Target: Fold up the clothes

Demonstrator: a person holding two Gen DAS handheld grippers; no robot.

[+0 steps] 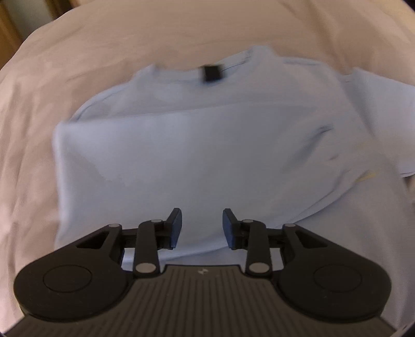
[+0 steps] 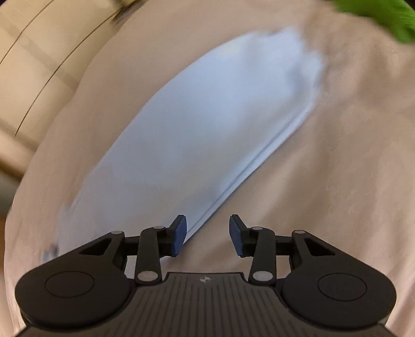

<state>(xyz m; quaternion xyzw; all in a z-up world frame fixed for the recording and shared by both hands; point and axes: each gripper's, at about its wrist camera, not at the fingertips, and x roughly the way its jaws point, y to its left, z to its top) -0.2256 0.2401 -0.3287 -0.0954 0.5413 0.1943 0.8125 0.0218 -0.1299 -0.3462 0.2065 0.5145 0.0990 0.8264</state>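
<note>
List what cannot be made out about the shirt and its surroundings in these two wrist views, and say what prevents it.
- Neck label of the light blue T-shirt: text unreadable, motion blur, left wrist view.
- Shirt's near hem: hidden behind the left gripper.
- Green item: cut off by the top corner, right wrist view.
- Shirt's layer count: smeared edge, right wrist view.

A pale blue T-shirt (image 1: 197,145) lies on the beige sheet (image 1: 52,77), partly folded: its lower part is doubled up over the body, leaving the collar and black neck tag (image 1: 210,73) showing. 1 sleeve spreads sideways. Layered edges show along its side (image 2: 262,160).
</note>
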